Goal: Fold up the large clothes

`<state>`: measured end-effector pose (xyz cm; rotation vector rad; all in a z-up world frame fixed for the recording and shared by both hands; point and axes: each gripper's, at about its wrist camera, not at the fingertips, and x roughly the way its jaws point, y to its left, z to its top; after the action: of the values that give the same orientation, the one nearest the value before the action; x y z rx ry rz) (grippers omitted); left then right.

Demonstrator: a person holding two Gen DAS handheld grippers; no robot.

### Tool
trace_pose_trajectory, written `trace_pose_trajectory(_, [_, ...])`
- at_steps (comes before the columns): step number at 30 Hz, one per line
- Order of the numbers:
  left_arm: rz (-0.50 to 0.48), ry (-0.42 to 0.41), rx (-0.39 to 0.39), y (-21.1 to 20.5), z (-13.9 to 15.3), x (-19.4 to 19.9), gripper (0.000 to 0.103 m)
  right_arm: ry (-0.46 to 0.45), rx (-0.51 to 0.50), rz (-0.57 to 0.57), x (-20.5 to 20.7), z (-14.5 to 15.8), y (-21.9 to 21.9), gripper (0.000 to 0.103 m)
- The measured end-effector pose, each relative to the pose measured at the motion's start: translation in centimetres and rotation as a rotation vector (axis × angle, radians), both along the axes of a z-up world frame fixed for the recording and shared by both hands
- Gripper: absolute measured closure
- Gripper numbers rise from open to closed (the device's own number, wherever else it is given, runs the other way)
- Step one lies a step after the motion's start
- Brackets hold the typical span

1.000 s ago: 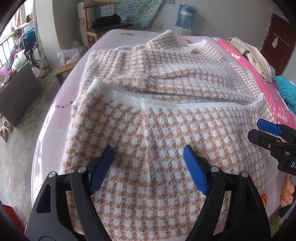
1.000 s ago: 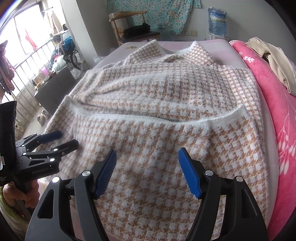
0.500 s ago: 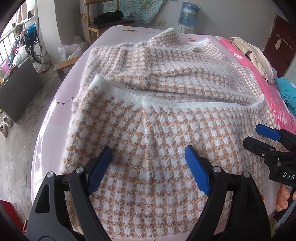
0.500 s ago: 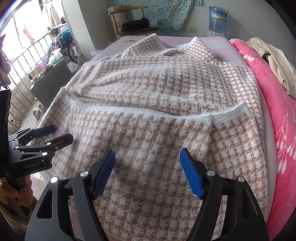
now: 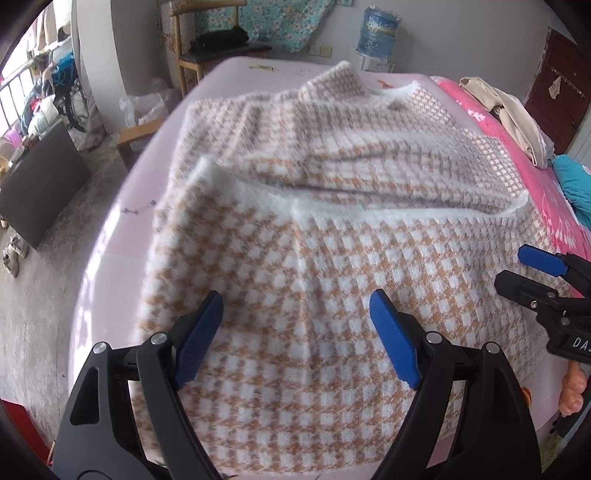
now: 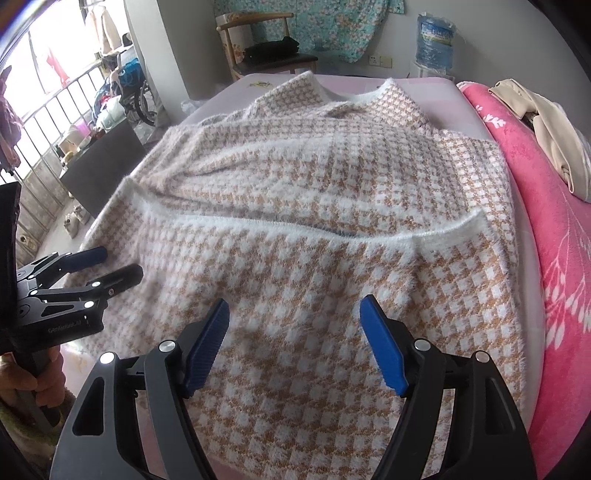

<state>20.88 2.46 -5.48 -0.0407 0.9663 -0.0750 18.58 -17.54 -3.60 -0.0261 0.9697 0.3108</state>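
Bed: a wide mattress under a pale pink sheet (image 5: 110, 236), its bare strip showing along the left edge and at the far end.
Blanket: a bright pink fleece blanket with white leaf print (image 6: 554, 258) running along the bed's right edge.
Garment: a large fuzzy knitted sweater in orange-and-white houndstooth with white trim (image 5: 332, 266), spread over the middle of the bed; its near part is folded up over the body, the white hem band lying crosswise about halfway up; the neckline points to the far end.
Beige clothing: a crumpled cream-coloured garment (image 6: 546, 129) on the pink blanket near the bed's far right corner.
Water bottle: a blue water-cooler bottle (image 5: 380, 33) beyond the far end, against the wall.
Left gripper: black frame with blue pads (image 5: 295, 332), held above the sweater's near left part; fingers wide apart, nothing between the pads.
Right gripper: same build (image 6: 295, 339), above the sweater's near right part; fingers wide apart, gripping nothing.
Hands: a hand (image 6: 33, 391) wraps the left gripper's handle; fingers (image 5: 572, 387) show under the right one.
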Motion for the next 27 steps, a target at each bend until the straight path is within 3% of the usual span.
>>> trace_pose_trajectory(8, [-0.071, -0.179, 0.063, 3.4, 8.7, 1.4, 0.025, -0.051, 0.041, 0.063, 3.5, 6.9, -1.8, 0.031])
trace_pose_trajectory(11, [-0.126, -0.237, 0.045, 3.3, 11.8, 5.2, 0.025, -0.076, 0.04, 0.066, 8.2, 9.5, -2.5, 0.031])
trace_pose_trajectory(14, [-0.18, -0.264, 0.022, 1.5, 13.1, 11.4, 0.025, -0.073, 0.026, 0.039, 13.2, 10.4, -3.0, 0.031])
trace_pose_trajectory(18, [-0.212, -0.249, -0.056, -1.2, 12.8, 19.4, 0.025, -0.015, 0.029, -0.037, 22.2, 9.4, -4.2, 0.031])
trace_pose_trajectory(21, [-0.226, -0.206, -0.062, -3.9, 11.0, 25.6, 0.025, 0.041, 0.065, -0.1, 27.7, 7.6, -5.3, 0.031])
trace_pose_trajectory(26, [-0.196, -0.043, -0.124, -6.5, 5.9, 33.5, 0.026, 0.13, 0.124, -0.164, 33.8, 4.1, -6.6, 0.032])
trace_pose_trajectory(27, [-0.184, -0.016, -0.117, -6.7, 4.9, 34.4, 0.031, 0.145, 0.13, -0.168, 34.3, 3.5, -6.7, 0.032])
